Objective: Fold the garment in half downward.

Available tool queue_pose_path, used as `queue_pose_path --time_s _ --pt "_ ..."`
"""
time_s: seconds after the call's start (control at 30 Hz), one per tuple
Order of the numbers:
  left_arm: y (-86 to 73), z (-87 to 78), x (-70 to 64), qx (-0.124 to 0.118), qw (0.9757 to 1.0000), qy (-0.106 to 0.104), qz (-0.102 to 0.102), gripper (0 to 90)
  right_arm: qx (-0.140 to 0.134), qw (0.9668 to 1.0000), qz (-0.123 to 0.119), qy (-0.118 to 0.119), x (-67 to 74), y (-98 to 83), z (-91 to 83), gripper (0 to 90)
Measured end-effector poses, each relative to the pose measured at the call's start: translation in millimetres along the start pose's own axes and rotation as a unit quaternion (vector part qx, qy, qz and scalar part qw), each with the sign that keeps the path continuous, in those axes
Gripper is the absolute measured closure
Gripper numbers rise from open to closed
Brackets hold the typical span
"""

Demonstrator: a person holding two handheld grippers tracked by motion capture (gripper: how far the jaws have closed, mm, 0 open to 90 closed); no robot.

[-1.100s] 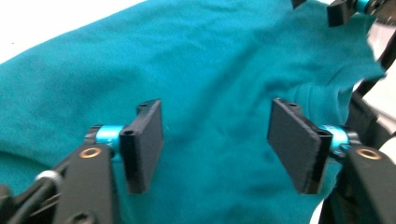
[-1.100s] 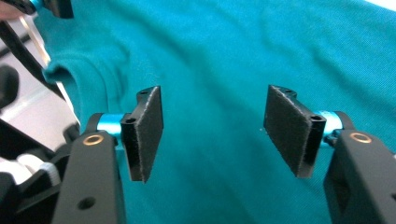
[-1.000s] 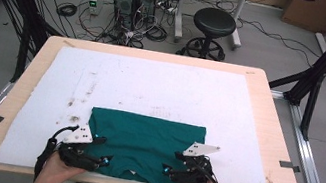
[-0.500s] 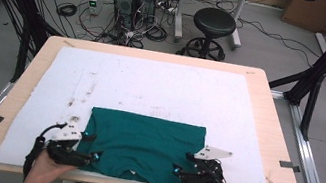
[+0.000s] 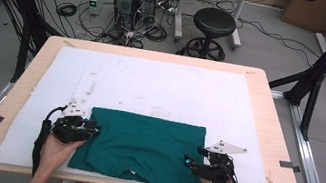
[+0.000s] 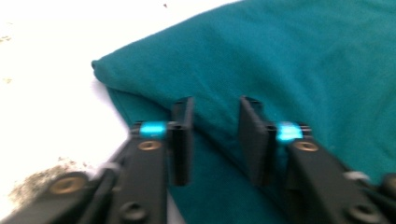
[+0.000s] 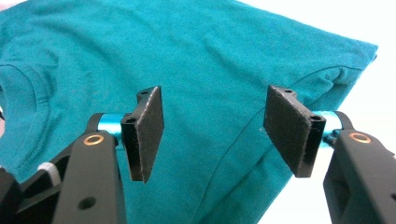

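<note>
1. High view showed the whole folded shirt lying on the white mat at the table's near edge, between both grippers.
2. Left gripper view showed its jaws, just closing, still apart over a fold, pinching nothing.
3. Right gripper view showed its jaws wide apart over the sleeve seam; the collar lay left.
4. The shirt was teal.

1 green shirt, 1 white mat, 2 claws, 1 stool.
</note>
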State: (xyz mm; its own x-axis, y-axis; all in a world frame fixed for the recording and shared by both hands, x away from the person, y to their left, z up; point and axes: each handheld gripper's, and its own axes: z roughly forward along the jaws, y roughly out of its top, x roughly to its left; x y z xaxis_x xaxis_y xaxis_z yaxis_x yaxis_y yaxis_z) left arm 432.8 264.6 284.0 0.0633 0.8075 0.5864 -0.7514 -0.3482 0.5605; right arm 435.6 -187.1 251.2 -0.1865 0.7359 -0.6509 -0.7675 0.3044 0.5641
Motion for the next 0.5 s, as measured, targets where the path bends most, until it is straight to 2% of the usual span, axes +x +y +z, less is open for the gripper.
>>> queue_pose_path --time_s 0.03,0.07,0.2,0.37,0.4,0.43,0.47,0.5 --pt "0.0 0.0 0.0 0.0 1.0 0.0 0.0 78.7 -0.001 1.0 0.0 0.0 -0.1 0.0 -0.1 38.5" --pt "0.0 -0.3 -1.5 -0.004 0.9998 0.012 0.015 86.5 -0.001 1.0 0.0 0.0 -0.3 0.0 -0.4 38.5" --pt "1.6 -5.8 7.4 -0.016 0.9998 0.008 -0.005 87.5 -0.001 1.0 -0.001 0.001 -1.4 0.5 -0.9 38.5" --pt "2.0 -6.1 13.1 -0.021 0.9997 0.011 -0.006 87.3 -0.001 1.0 0.0 0.0 -2.7 0.8 0.2 38.5" --pt "1.4 -6.4 11.7 -0.024 0.9995 0.019 -0.003 86.6 -0.001 1.0 0.001 0.0 -2.9 0.9 0.3 38.5" --pt "1.4 -6.4 11.7 -0.024 0.9995 0.019 -0.003 80.7 -0.001 1.0 0.001 0.0 -2.9 0.9 0.3 38.5" --pt "-0.8 -10.8 10.9 -0.036 0.9993 -0.008 -0.005 74.3 -0.001 1.0 0.001 0.001 -2.7 0.7 -0.1 38.5" --pt "-0.8 -10.8 10.9 -0.036 0.9993 -0.008 -0.005 68.2 -0.001 1.0 0.001 0.001 -2.7 0.7 -0.1 38.5"
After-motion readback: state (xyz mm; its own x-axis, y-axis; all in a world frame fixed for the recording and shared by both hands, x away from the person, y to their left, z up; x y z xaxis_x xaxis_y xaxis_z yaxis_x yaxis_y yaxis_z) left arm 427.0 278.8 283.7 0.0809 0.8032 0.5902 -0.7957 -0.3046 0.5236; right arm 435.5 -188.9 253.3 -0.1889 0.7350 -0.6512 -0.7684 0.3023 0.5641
